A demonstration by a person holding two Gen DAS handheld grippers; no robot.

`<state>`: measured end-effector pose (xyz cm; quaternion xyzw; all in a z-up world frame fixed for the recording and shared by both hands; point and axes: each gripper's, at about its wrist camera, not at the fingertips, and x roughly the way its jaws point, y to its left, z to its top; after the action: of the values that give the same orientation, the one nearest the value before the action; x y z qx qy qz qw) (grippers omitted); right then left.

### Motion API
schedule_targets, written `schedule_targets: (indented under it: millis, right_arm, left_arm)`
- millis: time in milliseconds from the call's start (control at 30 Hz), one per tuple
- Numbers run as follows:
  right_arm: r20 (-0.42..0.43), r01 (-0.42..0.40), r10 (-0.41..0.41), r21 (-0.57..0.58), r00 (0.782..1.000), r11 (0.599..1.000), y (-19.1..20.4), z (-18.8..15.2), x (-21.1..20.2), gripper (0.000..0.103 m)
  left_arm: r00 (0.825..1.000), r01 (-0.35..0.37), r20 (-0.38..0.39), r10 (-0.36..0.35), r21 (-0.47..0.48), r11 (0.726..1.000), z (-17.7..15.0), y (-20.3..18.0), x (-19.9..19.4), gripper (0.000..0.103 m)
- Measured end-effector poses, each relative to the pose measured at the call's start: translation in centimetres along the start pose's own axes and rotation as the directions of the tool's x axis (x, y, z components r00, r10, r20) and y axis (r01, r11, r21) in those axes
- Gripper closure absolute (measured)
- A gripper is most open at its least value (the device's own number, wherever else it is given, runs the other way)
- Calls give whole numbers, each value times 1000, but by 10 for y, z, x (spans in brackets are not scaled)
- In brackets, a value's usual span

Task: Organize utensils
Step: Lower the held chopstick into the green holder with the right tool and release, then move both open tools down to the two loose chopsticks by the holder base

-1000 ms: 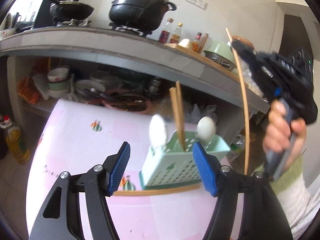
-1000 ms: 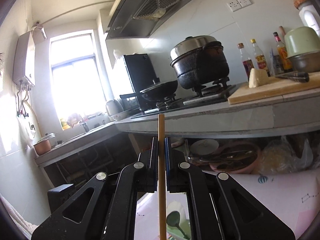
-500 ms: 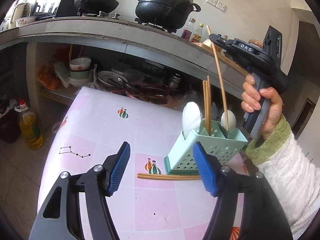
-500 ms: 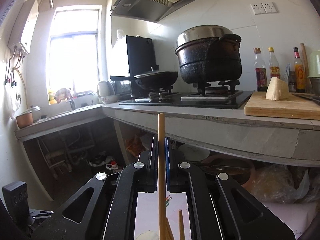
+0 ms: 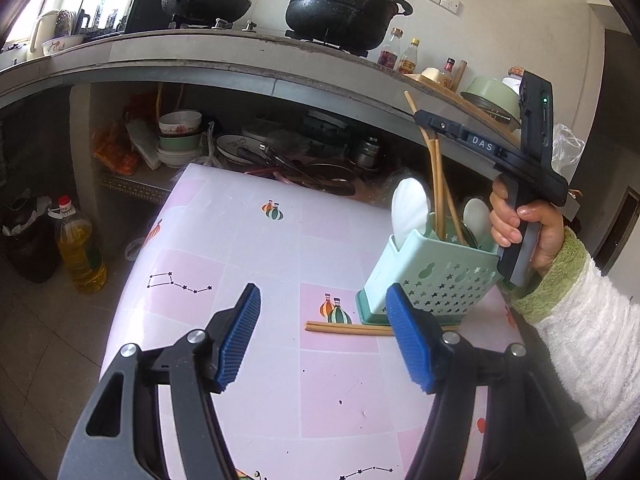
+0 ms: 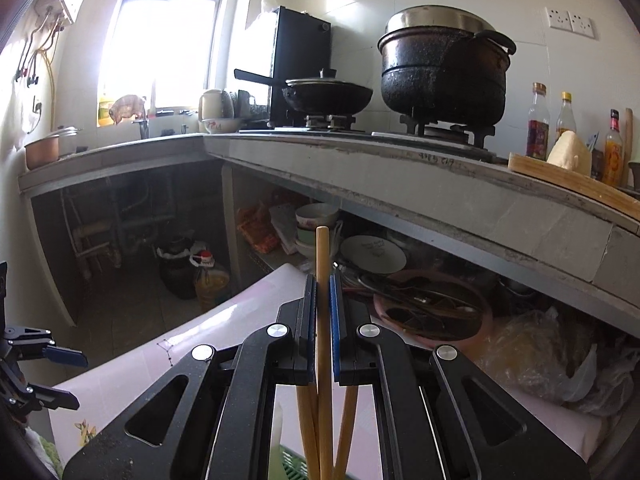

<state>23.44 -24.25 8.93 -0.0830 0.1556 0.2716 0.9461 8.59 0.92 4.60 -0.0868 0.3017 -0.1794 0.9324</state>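
A mint green utensil holder (image 5: 432, 276) stands on the pink table (image 5: 248, 248) at the right. It holds white spoons (image 5: 410, 204) and wooden chopsticks (image 5: 438, 184). My right gripper (image 6: 323, 280) is shut on a chopstick (image 6: 323, 304) and holds it upright over the holder; it also shows in the left wrist view (image 5: 424, 118), with the chopstick's lower end inside the holder. One chopstick (image 5: 344, 328) lies flat on the table in front of the holder. My left gripper (image 5: 322, 336) is open and empty, just before that chopstick.
A grey counter (image 5: 240, 68) with a black pot (image 5: 344, 4) and a pan (image 5: 204, 0) runs behind the table. Bowls and plates (image 5: 180, 136) sit on the shelf under it. An oil bottle (image 5: 80, 248) stands on the floor at the left.
My right gripper has lowered the chopstick into the holder beside the other chopsticks. My left gripper has pulled back a little and stayed open.
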Motion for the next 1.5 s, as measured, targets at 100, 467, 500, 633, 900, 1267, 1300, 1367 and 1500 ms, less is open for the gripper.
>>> schedule_targets:
  millis: [100, 467, 500, 633, 900, 1267, 1300, 1367, 1500]
  right_arm:
    - [-4, 18, -18, -9, 1000, 1000, 1, -7, -7, 98]
    - [-79, 99, -99, -8, 992, 995, 2, -26, -37, 98]
    - [-83, 110, -110, -4, 990, 994, 2, -28, -41, 98]
    - [-90, 159, -156, 26, 984, 987, 1, -27, -56, 98]
    - [-22, 211, -210, 131, 977, 969, 1, -10, -99, 75]
    - [20, 306, -321, 245, 947, 920, 12, 5, -167, 71]
    - [6, 308, -318, 233, 948, 922, 15, 3, -167, 71]
    - [-38, 308, -307, 199, 951, 930, 23, -5, -164, 71]
    - [-120, 304, -288, 156, 950, 940, 36, -22, -150, 71]
  left_arm:
    - [1000, -14, -3, 14, 14, 1000, -4, 2, -1, 40]
    - [999, -43, -7, 44, 41, 998, -12, 7, -2, 40]
    - [999, -46, -8, 46, 42, 998, -12, 8, -1, 40]
    - [998, -57, -14, 58, 38, 998, -15, 12, 1, 40]
    - [995, -93, -32, 95, 61, 994, -17, 13, 18, 40]
    - [986, -55, -150, 69, 100, 994, -6, 0, 83, 77]
    - [982, -46, -178, 64, 106, 993, -6, -3, 95, 81]
    - [972, -48, -222, 72, 114, 992, -8, -9, 116, 85]
    - [965, -58, -243, 94, 149, 987, -8, -20, 149, 93]
